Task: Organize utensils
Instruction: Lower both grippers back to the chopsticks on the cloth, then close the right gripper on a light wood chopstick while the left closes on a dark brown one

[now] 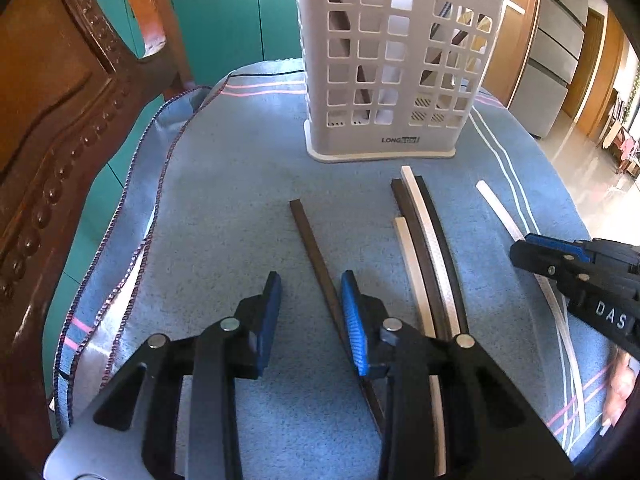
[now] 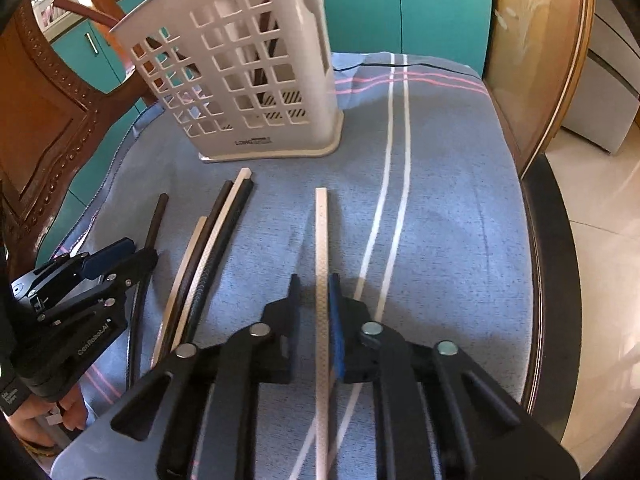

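A white slotted utensil holder point(image 1: 400, 72) point(image 2: 248, 80) stands at the back of the blue cloth, with dark sticks showing inside it. My left gripper point(image 1: 310, 292) point(image 2: 138, 256) is open low over the cloth. A dark brown chopstick point(image 1: 312, 248) point(image 2: 158, 216) lies between its fingers, close to the right pad. My right gripper point(image 2: 315, 292) point(image 1: 520, 250) straddles a white chopstick point(image 2: 322, 240) point(image 1: 500, 208) lying on the cloth. Its right pad is against the stick and cloth shows at the left pad, so it is open. A bundle of white and dark chopsticks point(image 1: 424, 240) point(image 2: 216, 232) lies between the two grippers.
The blue striped cloth point(image 1: 240, 200) point(image 2: 440, 200) covers a round table whose dark rim point(image 2: 548, 280) curves along the right. A carved wooden chair point(image 1: 60, 120) stands close on the left. Teal cabinets point(image 1: 224, 12) are behind. A hand point(image 2: 68, 408) holds the left gripper.
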`<state>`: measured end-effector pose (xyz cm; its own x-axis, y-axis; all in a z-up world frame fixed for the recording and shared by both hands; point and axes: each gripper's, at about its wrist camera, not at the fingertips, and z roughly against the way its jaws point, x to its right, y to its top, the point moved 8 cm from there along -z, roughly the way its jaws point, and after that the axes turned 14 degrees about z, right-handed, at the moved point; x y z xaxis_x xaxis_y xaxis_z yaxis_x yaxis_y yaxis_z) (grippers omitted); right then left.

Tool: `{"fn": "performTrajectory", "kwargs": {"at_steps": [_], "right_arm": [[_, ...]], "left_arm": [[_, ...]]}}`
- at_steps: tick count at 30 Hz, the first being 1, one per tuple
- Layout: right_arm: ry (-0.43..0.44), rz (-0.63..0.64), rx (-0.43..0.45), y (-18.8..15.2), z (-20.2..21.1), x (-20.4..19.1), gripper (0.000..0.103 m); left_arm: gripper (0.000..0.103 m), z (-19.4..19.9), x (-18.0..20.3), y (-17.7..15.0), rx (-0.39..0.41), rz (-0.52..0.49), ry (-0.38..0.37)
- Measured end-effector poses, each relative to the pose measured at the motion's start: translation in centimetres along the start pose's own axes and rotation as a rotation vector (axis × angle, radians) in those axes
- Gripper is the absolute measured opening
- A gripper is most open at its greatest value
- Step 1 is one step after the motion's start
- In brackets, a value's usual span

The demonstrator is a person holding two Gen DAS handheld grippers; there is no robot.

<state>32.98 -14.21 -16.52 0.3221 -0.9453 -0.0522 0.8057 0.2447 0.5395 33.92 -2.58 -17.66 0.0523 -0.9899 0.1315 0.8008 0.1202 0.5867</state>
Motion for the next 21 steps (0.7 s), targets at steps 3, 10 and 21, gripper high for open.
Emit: {"fn": "performTrajectory", "kwargs": {"at_steps": [3, 10, 21], "right_arm": [[-0.001, 0.021, -0.002, -0.1, 0.0, -0.9, 0.018], [0.012, 0.066, -0.004, -0.2, 0.0, -1.9, 0.018], [-0.026, 0.07, -0.001, 0.2, -0.3, -1.6, 0.02]], "left_arm": [[0.036, 0.0, 0.0, 0.0, 0.004, -0.002, 0.008], [0.04, 0.0, -0.4, -0.1, 0.002, 0.005, 0.007], [0.047, -0.1, -0.8, -0.1, 0.001, 0.008, 0.013]]}}
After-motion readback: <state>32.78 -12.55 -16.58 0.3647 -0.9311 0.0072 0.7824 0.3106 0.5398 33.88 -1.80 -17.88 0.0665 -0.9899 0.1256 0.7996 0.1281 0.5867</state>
